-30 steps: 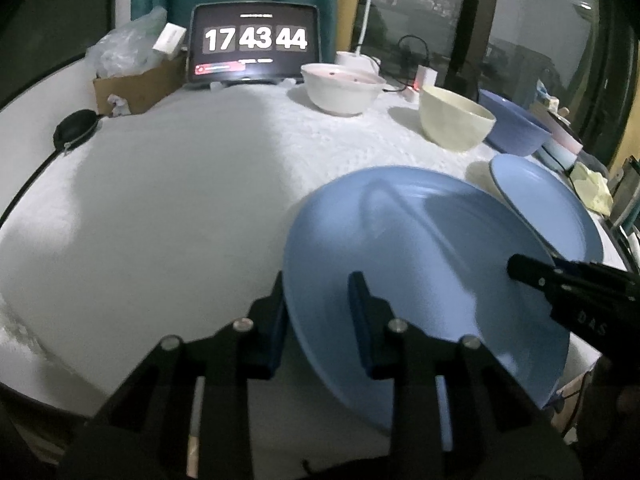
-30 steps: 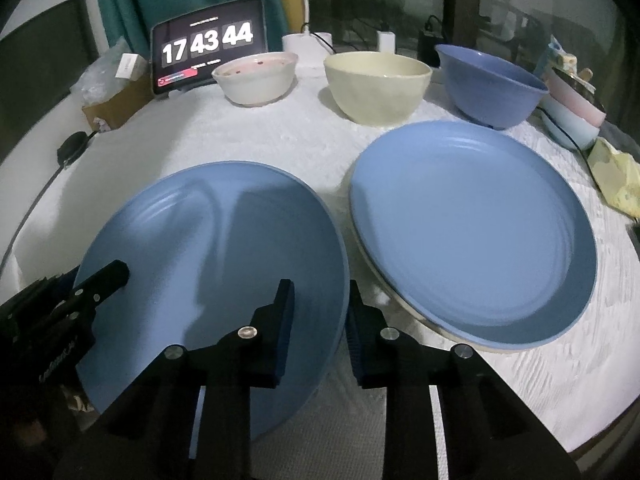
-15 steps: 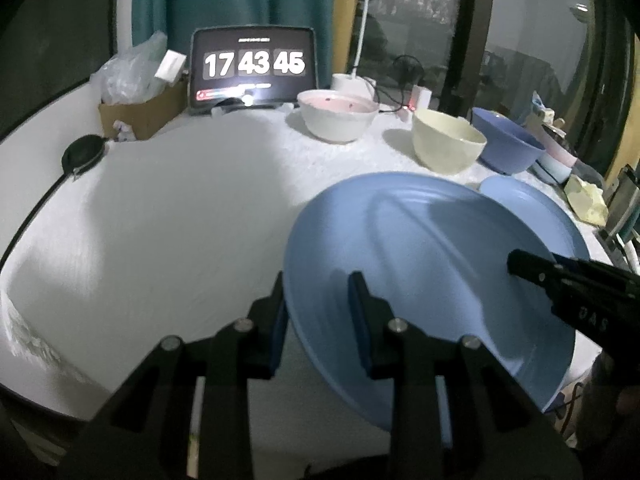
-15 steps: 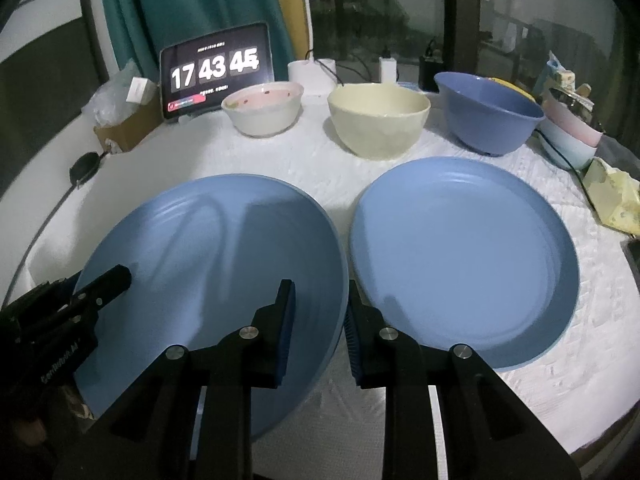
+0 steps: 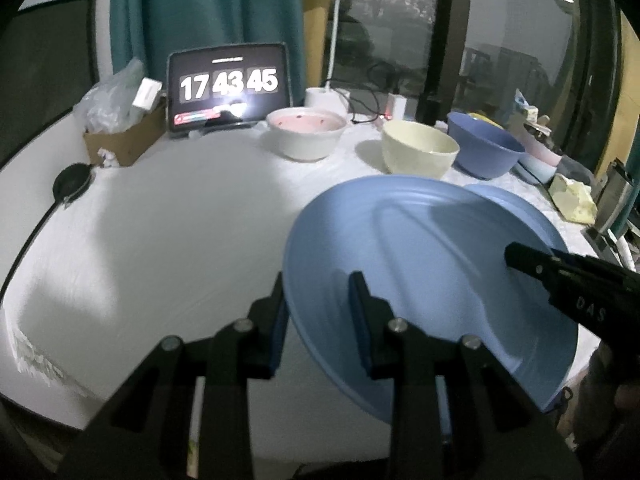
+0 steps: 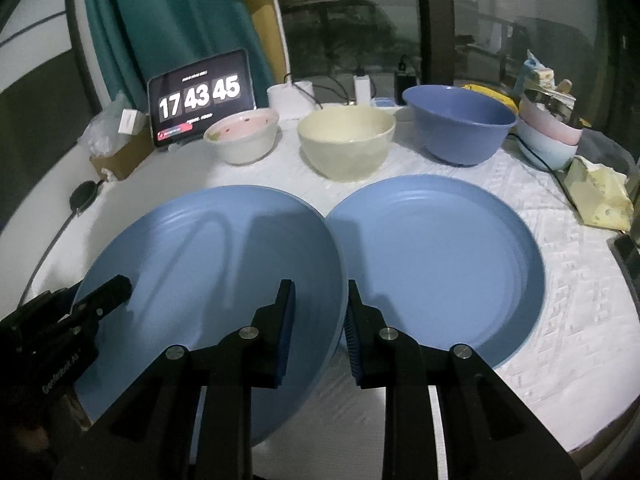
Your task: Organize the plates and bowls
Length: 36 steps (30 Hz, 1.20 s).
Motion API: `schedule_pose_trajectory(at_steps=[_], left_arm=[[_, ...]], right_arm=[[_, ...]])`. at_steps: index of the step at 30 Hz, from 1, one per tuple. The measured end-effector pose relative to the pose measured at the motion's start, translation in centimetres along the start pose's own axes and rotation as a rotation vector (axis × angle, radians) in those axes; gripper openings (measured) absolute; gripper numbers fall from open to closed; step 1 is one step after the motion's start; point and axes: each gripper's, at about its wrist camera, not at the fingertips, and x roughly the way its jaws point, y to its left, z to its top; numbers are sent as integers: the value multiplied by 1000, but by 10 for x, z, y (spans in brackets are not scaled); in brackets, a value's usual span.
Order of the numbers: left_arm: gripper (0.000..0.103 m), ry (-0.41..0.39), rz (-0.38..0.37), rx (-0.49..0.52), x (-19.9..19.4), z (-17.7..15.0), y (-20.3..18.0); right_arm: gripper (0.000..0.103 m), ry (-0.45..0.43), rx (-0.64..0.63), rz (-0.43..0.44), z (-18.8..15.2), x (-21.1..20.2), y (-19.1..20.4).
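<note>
Blue pads of the left hand-held gripper (image 5: 318, 312) pinch the near-left rim of a blue plate (image 5: 420, 272), and the right hand-held gripper (image 6: 320, 320) clamps its opposite rim, holding it tilted above the counter (image 5: 160, 240). Just beside it a second blue plate (image 6: 440, 264) lies flat. Left of them the white cloth is bare. Farther back stand a white bowl (image 6: 242, 136), a cream bowl (image 6: 346, 142) and a blue bowl (image 6: 460, 124).

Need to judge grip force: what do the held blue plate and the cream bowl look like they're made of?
Held blue plate: probably matte plastic or wheat-straw composite; even colour, soft sheen, thin rim. Cream bowl: possibly the same or glazed ceramic; slightly glossier inside, so uncertain.
</note>
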Motion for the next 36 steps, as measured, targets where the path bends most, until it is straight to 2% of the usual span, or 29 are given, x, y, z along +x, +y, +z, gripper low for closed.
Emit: schedule_pose_trajectory(at_steps=[36], left_arm=[[30, 56, -35, 127, 39, 31, -112]], right_arm=[[26, -29, 147, -10, 13, -1, -117]])
